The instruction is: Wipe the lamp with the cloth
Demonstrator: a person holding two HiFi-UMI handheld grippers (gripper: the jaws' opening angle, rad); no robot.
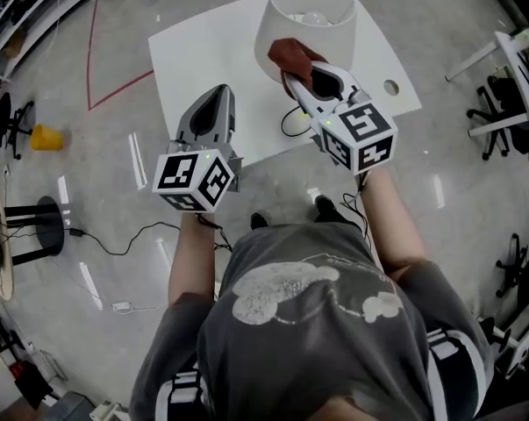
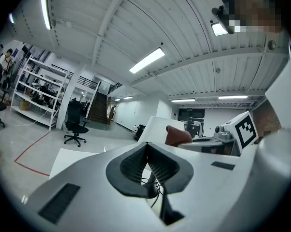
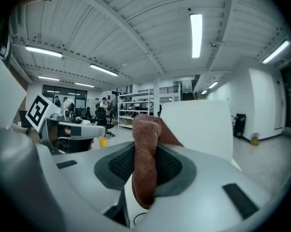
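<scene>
Head view, near the top middle of the frame: the lamp with a round white shade point(image 1: 306, 20) stands on the flat white table point(image 1: 203, 60). The reddish-brown cloth point(image 1: 292, 54) lies against the near side of the shade. The right gripper point(image 1: 294, 75) pinches this cloth between its two jaws. In the right gripper view the cloth point(image 3: 146, 153) fills the gap between the dark ribbed pads point(image 3: 170, 166) and hangs down past them. Its top bunches up in the middle of the frame. The white shade point(image 3: 198, 124) rises right behind it.

The left gripper point(image 1: 218, 93) is lower and more to the left in the head view. It is over the near edge of the table, apart from the lamp. In the left gripper view its jaws are pressed together with nothing between them. The shade point(image 2: 157, 127) and the cloth point(image 2: 176, 135) show past them, a little right of the middle.

A thin black cord point(image 1: 290, 128) lies on the table just below the lamp. A small round hole point(image 1: 391, 87) is near the table's right side. A small yellow cup point(image 1: 45, 137) sits on the grey floor point(image 1: 115, 174) at the left edge. The person's grey shirt point(image 1: 317, 323) fills the bottom of the frame.
</scene>
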